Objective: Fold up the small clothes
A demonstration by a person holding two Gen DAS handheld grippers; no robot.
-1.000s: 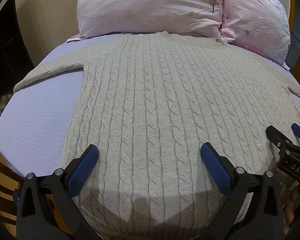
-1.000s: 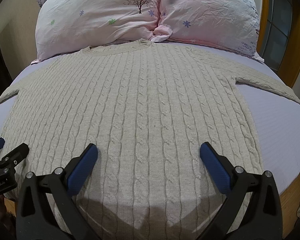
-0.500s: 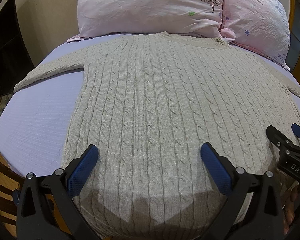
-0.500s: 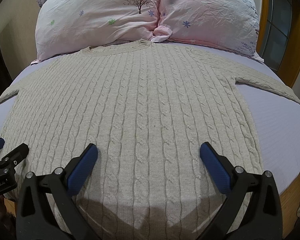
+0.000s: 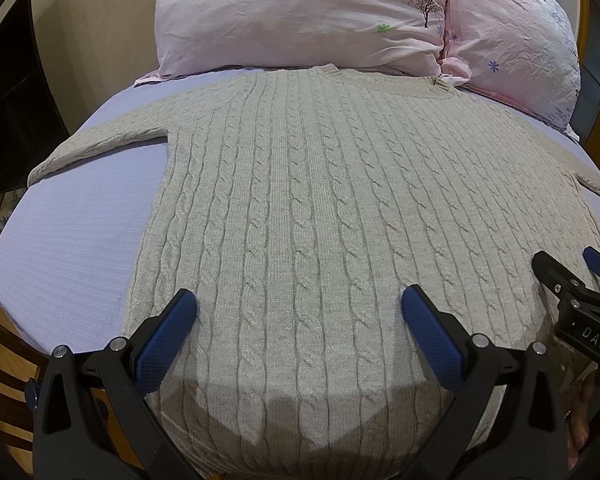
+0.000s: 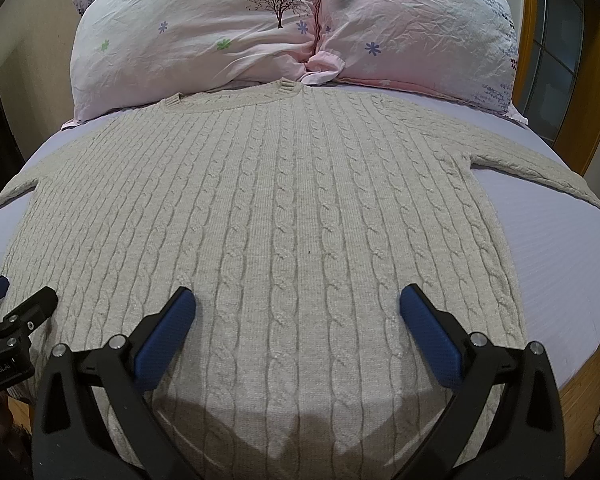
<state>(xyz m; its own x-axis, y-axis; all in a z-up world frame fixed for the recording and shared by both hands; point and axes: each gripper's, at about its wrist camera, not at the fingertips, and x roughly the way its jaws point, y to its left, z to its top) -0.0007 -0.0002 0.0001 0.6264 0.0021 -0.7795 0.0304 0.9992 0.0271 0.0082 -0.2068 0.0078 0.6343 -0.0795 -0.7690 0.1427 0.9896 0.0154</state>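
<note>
The bed (image 5: 60, 248) is the biggest thing here, with a pale purple sheet on it, and it carries everything else. Two pink pillows (image 6: 204, 40) with little flowers and a tree print sit side by side along the head edge of the bed. A grey cable-knit sweater (image 5: 300, 200) lies flat and face up across the middle of the bed, with its neck just touching the pillows and its bottom hem hanging at the foot edge. One sleeve (image 5: 100, 144) reaches out toward the left edge of the bed, and the other sleeve (image 6: 540, 168) reaches out toward the right edge. The left gripper (image 5: 298, 320) hangs over the hem near the foot edge, and its blue fingers (image 5: 168, 336) are wide apart with nothing between them. The right gripper (image 6: 298, 320) hangs beside it over the same hem, and its fingers (image 6: 428, 336) are wide apart too and hold nothing. Nothing has changed from a second ago: the sweater has not moved, and both grippers sit in the same spots. So I think the folding has not started yet. The sweater looks smooth and ready. A good first move may be to pick up one sleeve and lay it over the body.
</note>
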